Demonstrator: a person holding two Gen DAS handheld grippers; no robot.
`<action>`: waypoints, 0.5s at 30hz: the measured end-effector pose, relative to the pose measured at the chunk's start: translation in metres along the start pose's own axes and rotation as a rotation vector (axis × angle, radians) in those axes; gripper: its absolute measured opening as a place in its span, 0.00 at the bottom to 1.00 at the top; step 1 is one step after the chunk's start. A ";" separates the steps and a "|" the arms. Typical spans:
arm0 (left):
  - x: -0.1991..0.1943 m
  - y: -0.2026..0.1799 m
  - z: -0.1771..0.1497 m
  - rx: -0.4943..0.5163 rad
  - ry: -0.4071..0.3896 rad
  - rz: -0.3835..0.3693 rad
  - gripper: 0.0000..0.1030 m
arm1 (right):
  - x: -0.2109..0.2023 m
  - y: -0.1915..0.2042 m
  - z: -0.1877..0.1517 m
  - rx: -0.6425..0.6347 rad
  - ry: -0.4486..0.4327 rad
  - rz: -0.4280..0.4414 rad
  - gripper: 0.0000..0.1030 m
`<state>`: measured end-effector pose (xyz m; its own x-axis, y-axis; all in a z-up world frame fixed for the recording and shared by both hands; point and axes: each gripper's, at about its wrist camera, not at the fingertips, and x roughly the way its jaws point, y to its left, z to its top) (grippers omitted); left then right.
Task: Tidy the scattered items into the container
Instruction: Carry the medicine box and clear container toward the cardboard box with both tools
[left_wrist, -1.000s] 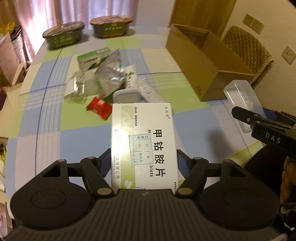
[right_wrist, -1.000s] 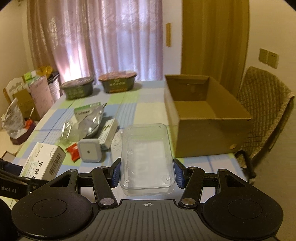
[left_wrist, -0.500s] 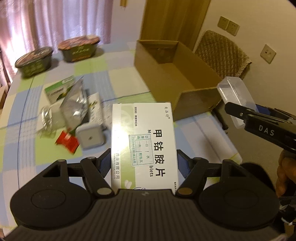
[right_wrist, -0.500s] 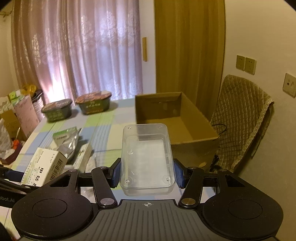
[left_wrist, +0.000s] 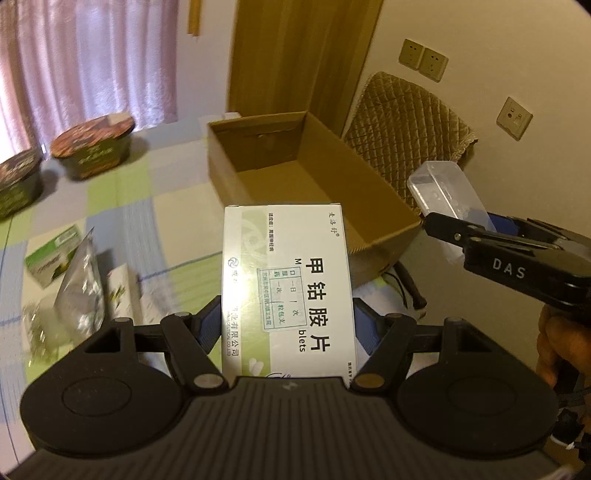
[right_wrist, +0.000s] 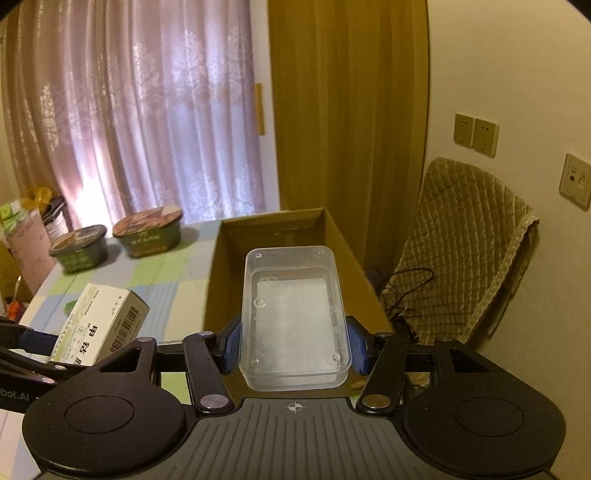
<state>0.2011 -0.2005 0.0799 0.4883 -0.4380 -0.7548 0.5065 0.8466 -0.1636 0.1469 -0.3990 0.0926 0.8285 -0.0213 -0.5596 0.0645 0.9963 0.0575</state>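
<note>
Left gripper (left_wrist: 288, 325): fingers clamped on the white medicine box (left_wrist: 288, 280), lifted clear for dropping.
Right gripper (right_wrist: 293, 349): closed around the clear plastic container (right_wrist: 293, 317), raised above the box's near end.
Cardboard box (left_wrist: 369, 206): open, at the tabletop's right edge.

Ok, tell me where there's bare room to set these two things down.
The cardboard box floor looks bare in both views. Open tablecloth lies between the box and the noodle bowls. Crowded: the table's left side, with the foil pouch and small packets.
</note>
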 end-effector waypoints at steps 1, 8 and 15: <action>0.006 -0.002 0.006 0.004 0.000 -0.003 0.65 | 0.005 -0.006 0.004 0.003 0.000 -0.002 0.57; 0.052 -0.008 0.044 -0.023 0.002 -0.050 0.65 | 0.046 -0.031 0.018 0.000 0.027 -0.010 0.57; 0.092 -0.010 0.070 -0.040 0.007 -0.078 0.65 | 0.085 -0.042 0.022 -0.007 0.060 0.001 0.57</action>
<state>0.2909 -0.2700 0.0571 0.4436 -0.5013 -0.7429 0.5138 0.8214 -0.2475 0.2264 -0.4447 0.0607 0.7936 -0.0153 -0.6082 0.0592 0.9969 0.0521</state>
